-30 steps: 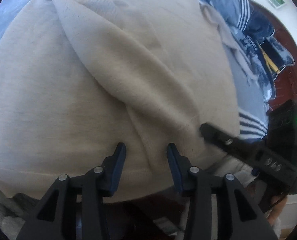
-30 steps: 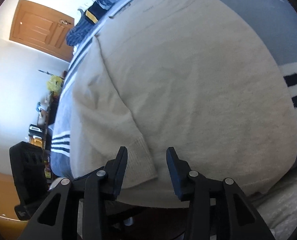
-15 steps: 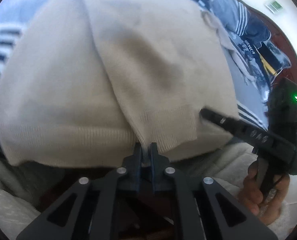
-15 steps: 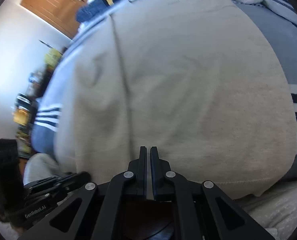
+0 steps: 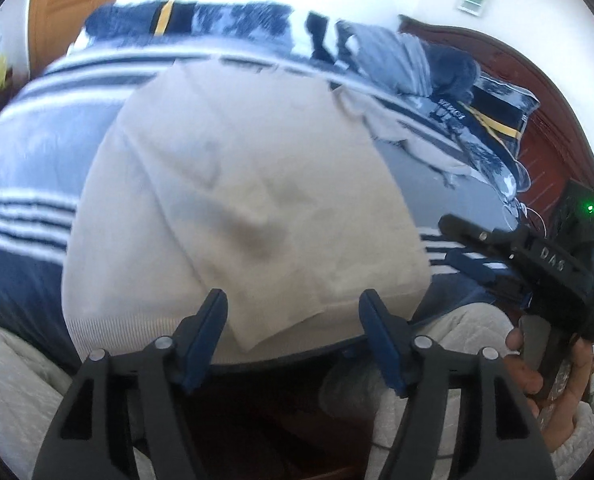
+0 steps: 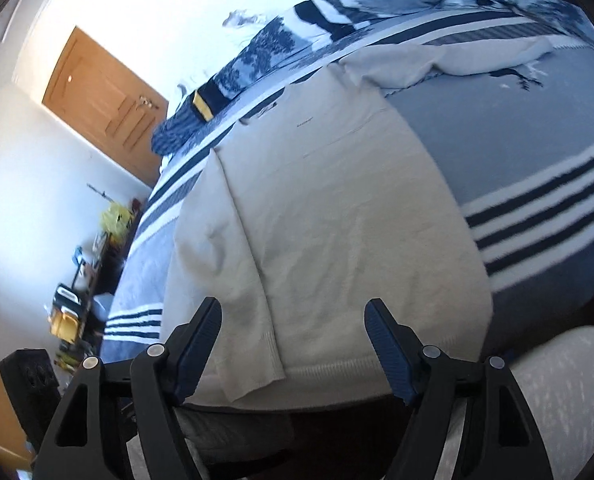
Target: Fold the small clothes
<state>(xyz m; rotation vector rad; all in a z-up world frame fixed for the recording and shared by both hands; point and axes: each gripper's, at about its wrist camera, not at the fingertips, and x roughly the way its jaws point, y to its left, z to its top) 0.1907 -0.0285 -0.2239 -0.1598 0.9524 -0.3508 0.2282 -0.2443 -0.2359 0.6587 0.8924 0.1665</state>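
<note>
A cream knitted sweater [image 5: 249,184] lies flat on a blue striped bedspread [image 5: 21,160], its ribbed hem near the bed's front edge and one sleeve folded in over the body. My left gripper [image 5: 293,312] is open and empty just above the hem. The sweater also shows in the right wrist view [image 6: 337,232], with the folded sleeve on its left side. My right gripper [image 6: 293,320] is open and empty over the hem. The right gripper also shows at the right of the left wrist view [image 5: 537,264], held in a hand.
Another pale garment [image 6: 449,60] lies crumpled beyond the sweater. Pillows [image 5: 477,112] rest against a dark wooden headboard [image 5: 557,120]. A wooden door [image 6: 101,104] and cluttered shelves [image 6: 81,280] stand to the left. My light trouser legs [image 6: 557,400] are at the bed's edge.
Both grippers were shut on the sweater's hem area half a second ago; now both are open and pulled back from the bed, and the sleeve lies folded along the body.
</note>
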